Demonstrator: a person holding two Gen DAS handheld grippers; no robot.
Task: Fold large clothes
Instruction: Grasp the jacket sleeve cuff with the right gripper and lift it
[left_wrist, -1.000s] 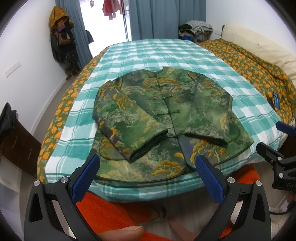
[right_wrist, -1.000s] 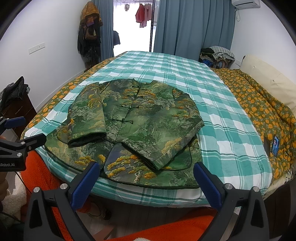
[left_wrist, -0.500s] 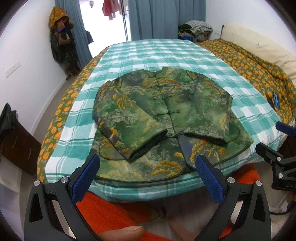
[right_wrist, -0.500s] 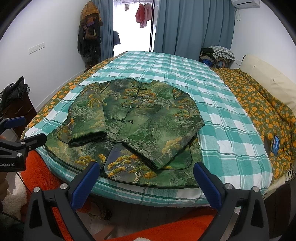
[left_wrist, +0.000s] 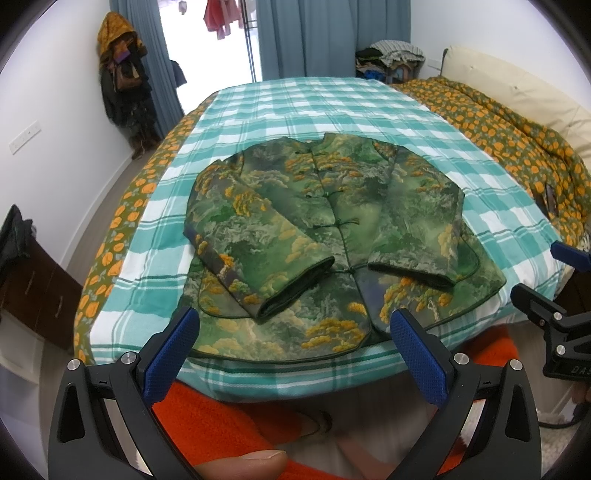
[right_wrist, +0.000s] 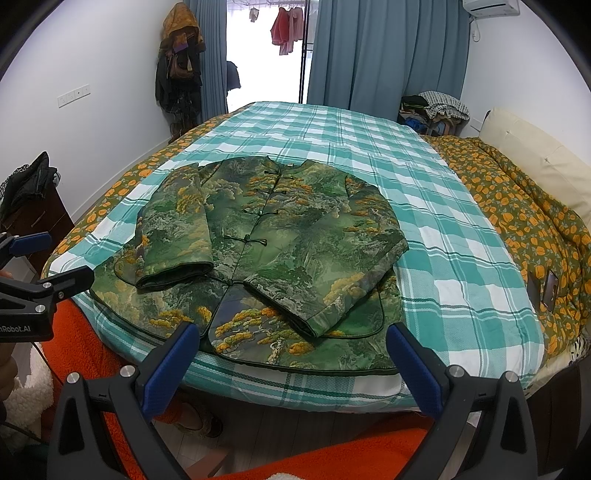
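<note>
Hovering wide-spread and empty off the bed (left_wrist: 258, 373) edge, left tongs (left_wrist: 295, 345) and right tongs (right_wrist: 293, 347), jacket (right_wrist: 266, 251) hem just beyond.

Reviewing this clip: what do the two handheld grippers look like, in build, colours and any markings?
Both match: the left gripper and right gripper have black skeletal frames with triangular cut-outs, silver bolt heads and blue textured pads. The left one's body shows white lettering ending "nRobot.AI" in the right wrist view. A thin dark cable trails by the right one.

Open bedspread (right_wrist: 424, 221) around jacket (right_wrist: 273, 240)
</note>
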